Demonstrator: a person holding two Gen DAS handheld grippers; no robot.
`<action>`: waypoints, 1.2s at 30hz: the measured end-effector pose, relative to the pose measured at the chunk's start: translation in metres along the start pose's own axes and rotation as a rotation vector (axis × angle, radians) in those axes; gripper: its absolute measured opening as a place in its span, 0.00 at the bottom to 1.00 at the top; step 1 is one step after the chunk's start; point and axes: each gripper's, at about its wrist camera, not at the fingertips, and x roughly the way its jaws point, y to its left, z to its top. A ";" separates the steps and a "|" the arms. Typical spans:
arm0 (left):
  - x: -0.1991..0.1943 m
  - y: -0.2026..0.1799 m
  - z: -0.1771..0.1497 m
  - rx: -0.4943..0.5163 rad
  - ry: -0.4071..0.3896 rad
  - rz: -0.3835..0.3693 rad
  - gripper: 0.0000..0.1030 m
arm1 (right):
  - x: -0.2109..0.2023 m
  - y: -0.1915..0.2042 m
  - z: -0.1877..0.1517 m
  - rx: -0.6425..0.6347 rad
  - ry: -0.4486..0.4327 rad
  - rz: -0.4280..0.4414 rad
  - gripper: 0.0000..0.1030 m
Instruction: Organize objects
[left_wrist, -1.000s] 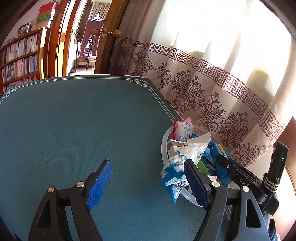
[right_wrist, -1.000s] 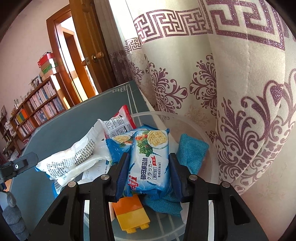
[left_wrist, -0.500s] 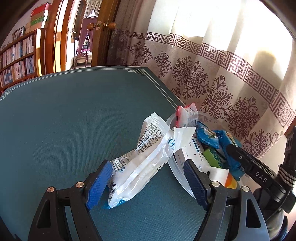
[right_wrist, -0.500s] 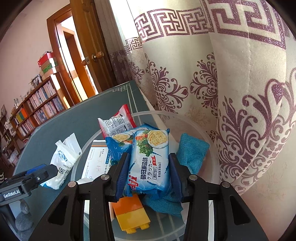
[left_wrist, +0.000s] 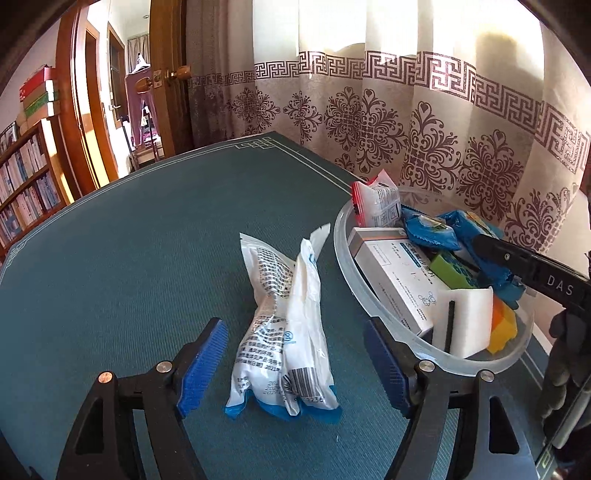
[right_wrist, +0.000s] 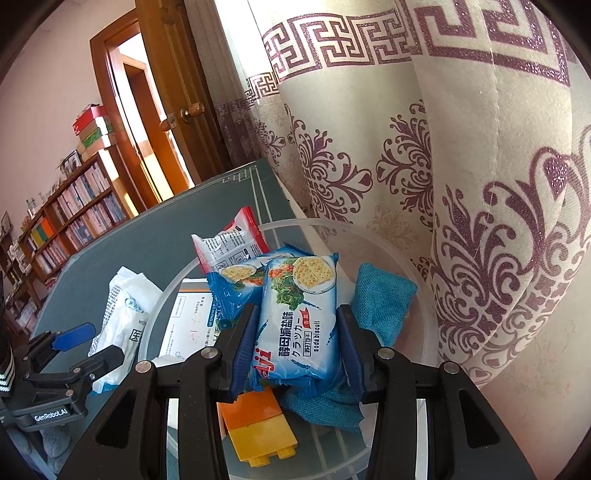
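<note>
Dark green felt with a pale line border covers the table (left_wrist: 147, 240), which stands against a cream curtain with purple scrollwork (left_wrist: 424, 122); a wooden door and a bookshelf lie beyond. At the table's curtain-side edge sits a clear round plastic tub (left_wrist: 345, 258). Inside it are a red-and-white snack packet (left_wrist: 380, 201), a flat white carton with blue print (left_wrist: 395, 275), a white foam block (left_wrist: 469, 317), a green block (left_wrist: 452, 269), an orange-and-yellow toy brick (right_wrist: 258, 428), a blue woven cloth pouch (right_wrist: 380, 299) and a blue cracker packet (right_wrist: 236, 280).

Outside the tub, just beside its wall, a white plastic bag with black print and a blue bottom edge (left_wrist: 288, 332) lies on the felt. The left gripper (left_wrist: 295, 365) straddles this bag with its blue pads (left_wrist: 201, 369) clear of it on both sides; its jaws have just been closing, yet nothing is gripped.

The right gripper (right_wrist: 295, 343) is clamped on a second blue soda-biscuit packet (right_wrist: 299, 314), its pads pressing both long sides and holding it over the tub's contents.
</note>
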 end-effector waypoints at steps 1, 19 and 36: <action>0.003 -0.001 0.000 0.004 0.010 0.004 0.68 | 0.000 0.000 0.000 0.000 0.000 0.001 0.43; 0.003 0.020 0.010 -0.124 0.032 0.027 0.53 | -0.001 0.000 0.000 0.003 -0.002 -0.001 0.44; 0.015 -0.051 0.062 -0.103 -0.001 -0.197 0.54 | -0.001 0.001 0.001 0.005 0.002 0.008 0.44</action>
